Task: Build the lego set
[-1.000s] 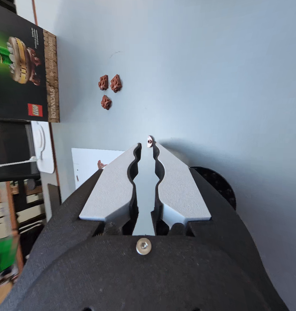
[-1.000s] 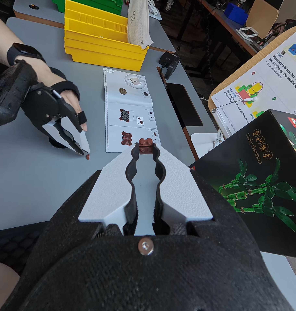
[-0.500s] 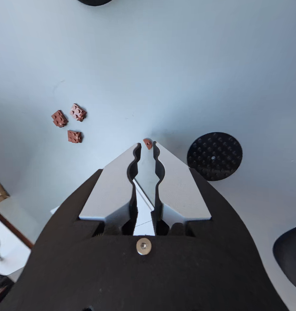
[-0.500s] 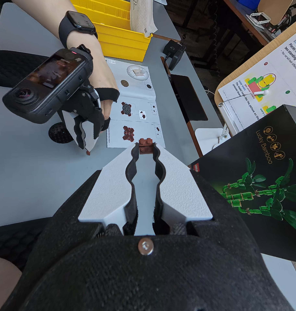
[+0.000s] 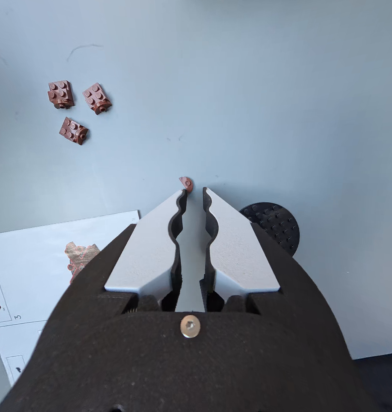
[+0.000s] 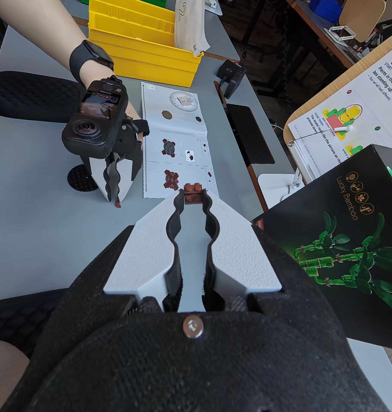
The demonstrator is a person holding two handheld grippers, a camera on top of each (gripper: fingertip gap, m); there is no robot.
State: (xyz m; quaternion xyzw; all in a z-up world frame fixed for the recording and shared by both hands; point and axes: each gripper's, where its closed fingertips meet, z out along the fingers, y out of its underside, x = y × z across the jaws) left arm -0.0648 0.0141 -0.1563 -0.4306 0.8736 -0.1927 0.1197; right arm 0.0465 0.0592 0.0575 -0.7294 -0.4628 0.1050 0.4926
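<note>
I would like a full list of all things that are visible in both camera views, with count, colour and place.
Brown bricks: three, loose on the grey table, far left in the left wrist view.
Small half-round piece: one, brown, on the table at the left tool's tips.
Round plate: one, black, studded, right of the left tool.
Instruction sheet: one, white, mid table.
Bins: yellow, stacked, far edge.
Set box: one, black and green, right.
Held brick: one, brown.
Left tool: open.
Right tool: shut on the held brick.
</note>
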